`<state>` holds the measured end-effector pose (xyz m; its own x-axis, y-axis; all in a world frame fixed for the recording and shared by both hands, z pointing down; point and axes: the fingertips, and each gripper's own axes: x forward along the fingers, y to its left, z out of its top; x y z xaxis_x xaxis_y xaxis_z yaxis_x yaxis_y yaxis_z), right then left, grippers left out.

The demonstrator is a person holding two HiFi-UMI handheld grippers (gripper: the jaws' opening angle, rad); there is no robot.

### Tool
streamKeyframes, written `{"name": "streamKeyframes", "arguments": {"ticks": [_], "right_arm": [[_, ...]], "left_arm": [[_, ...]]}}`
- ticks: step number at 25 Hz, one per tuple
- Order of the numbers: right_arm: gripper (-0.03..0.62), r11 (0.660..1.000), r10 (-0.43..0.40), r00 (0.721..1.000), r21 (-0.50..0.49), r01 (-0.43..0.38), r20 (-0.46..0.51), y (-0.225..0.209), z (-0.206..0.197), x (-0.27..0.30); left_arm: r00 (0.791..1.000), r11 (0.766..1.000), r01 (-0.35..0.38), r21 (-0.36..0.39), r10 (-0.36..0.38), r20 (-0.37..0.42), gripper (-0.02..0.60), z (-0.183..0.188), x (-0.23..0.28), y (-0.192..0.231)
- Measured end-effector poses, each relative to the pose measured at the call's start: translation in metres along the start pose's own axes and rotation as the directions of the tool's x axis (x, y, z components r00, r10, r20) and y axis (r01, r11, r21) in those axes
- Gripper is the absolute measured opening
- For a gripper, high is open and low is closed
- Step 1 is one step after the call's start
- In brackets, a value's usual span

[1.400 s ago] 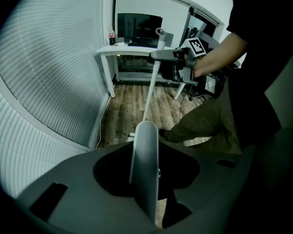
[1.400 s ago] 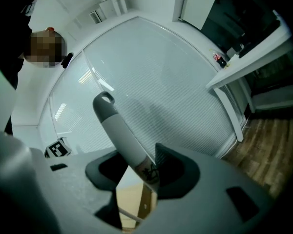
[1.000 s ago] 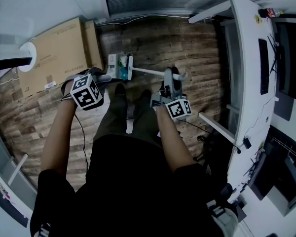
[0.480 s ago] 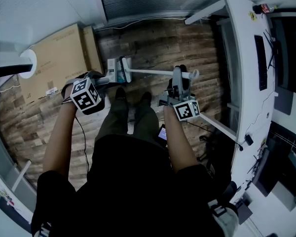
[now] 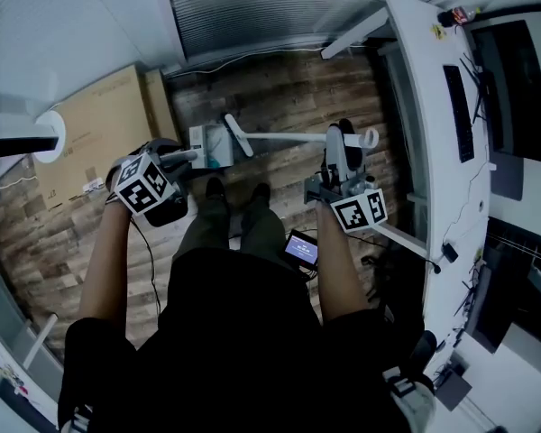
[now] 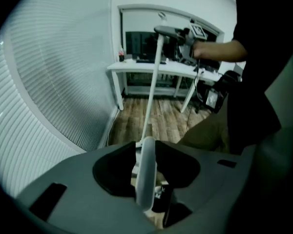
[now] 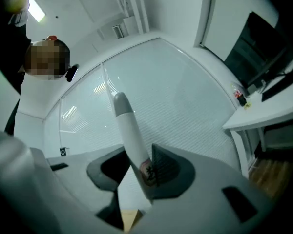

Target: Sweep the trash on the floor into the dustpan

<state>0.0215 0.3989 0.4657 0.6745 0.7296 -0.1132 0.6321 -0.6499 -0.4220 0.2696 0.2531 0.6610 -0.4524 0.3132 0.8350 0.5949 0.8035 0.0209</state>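
Note:
A white dustpan [image 5: 207,144] with bits of trash in it hangs just above the wooden floor ahead of my feet. My left gripper [image 5: 176,159] holds its white handle [image 6: 145,174], which stands between the jaws; the jaws are opening a little. A broom with a long white handle [image 5: 288,136] lies nearly level, its head [image 5: 235,126] at the dustpan's right edge. My right gripper [image 5: 343,150] is shut on that handle near its top end, and in the right gripper view the handle [image 7: 129,140] juts up past the jaws. From the left gripper view the broom handle [image 6: 151,87] rises toward the right gripper [image 6: 188,34].
A cardboard box [image 5: 99,115] lies on the floor at the left beside a white round stand [image 5: 50,126]. A white desk [image 5: 433,106] with a keyboard runs along the right. Window blinds [image 5: 252,7] close off the far side. A small lit screen [image 5: 302,249] hangs by my right leg.
Both grippers have risen. The right one has gone up and to the right with the broom, whose head has lifted beside the dustpan; the dustpan has risen slightly.

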Motion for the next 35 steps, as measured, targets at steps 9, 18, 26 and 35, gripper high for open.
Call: {"name": "streamKeyframes", "arguments": {"ticks": [9, 18, 26, 35], "right_arm": [[0.123, 0.977, 0.075, 0.994, -0.193, -0.090, -0.085, 0.033, 0.064, -0.004], [0.098, 0.935, 0.133, 0.988, -0.320, -0.153, -0.084, 0.046, 0.110, -0.047], [0.080, 0.916, 0.092, 0.994, -0.387, -0.106, -0.054, 0.039, 0.116, -0.110], [0.080, 0.918, 0.111, 0.991, -0.372, -0.133, -0.079, 0.023, 0.114, -0.179]], "left_arm": [[0.858, 0.977, -0.107, -0.185, 0.185, 0.479, 0.018, 0.100, -0.106, 0.037], [0.363, 0.862, -0.070, -0.502, 0.491, 0.792, -0.005, 0.161, -0.228, 0.041], [0.239, 0.795, -0.098, -0.599, 0.603, 0.761, -0.005, 0.158, -0.238, -0.028], [0.277, 0.773, -0.164, -0.613, 0.632, 0.723, -0.005, 0.177, -0.211, -0.123]]}}
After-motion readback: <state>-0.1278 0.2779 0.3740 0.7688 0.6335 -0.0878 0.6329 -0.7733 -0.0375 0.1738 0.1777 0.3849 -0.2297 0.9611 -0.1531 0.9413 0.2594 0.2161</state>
